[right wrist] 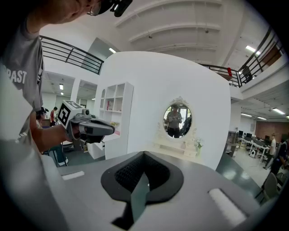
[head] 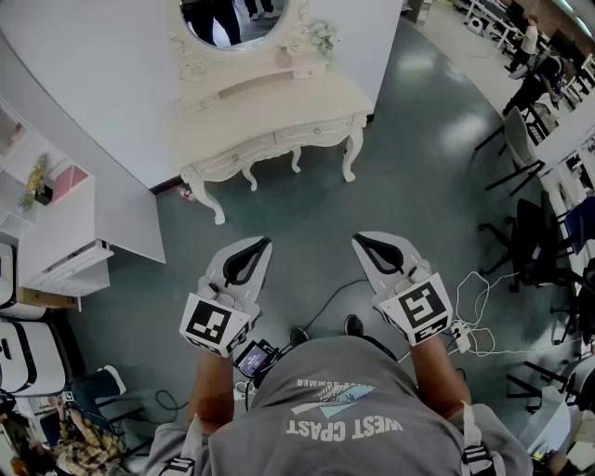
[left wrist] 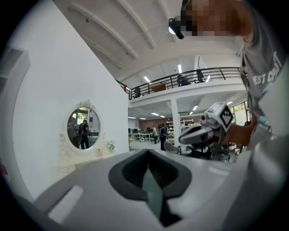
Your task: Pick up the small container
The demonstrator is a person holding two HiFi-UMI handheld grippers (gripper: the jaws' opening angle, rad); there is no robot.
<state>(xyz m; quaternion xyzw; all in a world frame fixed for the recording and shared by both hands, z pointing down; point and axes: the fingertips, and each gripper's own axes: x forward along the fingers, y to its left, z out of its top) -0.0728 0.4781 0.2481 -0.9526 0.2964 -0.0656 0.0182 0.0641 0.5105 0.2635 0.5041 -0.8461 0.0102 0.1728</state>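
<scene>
A small pinkish container (head: 283,58) stands on the raised back shelf of a cream dressing table (head: 270,116), under an oval mirror (head: 234,20) and beside a little flower sprig (head: 323,37). It is tiny in the right gripper view (right wrist: 183,145). Both grippers hang in the air over the grey floor, well short of the table. My left gripper (head: 253,245) is shut with nothing in it, as its own view (left wrist: 148,151) shows. My right gripper (head: 364,240) is likewise shut and empty (right wrist: 144,154). Each gripper appears in the other's view, pointing toward the table.
A white shelf unit (head: 56,232) stands at the left against the white wall. Office chairs (head: 535,242) and desks fill the right side. Cables and a power strip (head: 469,335) lie on the floor near my right foot.
</scene>
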